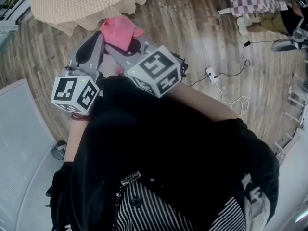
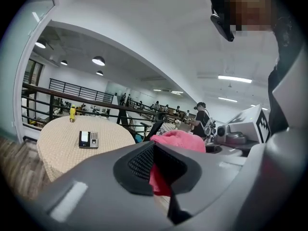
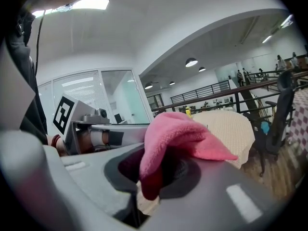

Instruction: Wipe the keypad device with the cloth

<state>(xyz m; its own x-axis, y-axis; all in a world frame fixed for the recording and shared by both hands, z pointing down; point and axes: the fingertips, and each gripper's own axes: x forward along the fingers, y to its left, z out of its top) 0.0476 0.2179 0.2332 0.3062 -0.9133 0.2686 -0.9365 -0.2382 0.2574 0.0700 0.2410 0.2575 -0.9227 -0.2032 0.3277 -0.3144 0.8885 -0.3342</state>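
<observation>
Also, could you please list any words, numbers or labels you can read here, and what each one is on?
Nothing reads clearly.
Marker cubes: black-and-white square patterns only, no letters.
Keypad device: keys and screen too small to read.
Waistband print: white characters, too blurred to read.
Pink cloth: no label visible.

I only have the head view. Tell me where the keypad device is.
Observer: In the left gripper view, the keypad device lies on the round table, apart from both grippers.
Operator: Say what else is on that table.
Observer: A small yellow bottle at its far edge.
Operator: Confirm the grip on the cloth.
Observer: The right gripper view shows the pink cloth pinched between the jaws of the right gripper; the left gripper pinches a fold too.
</observation>
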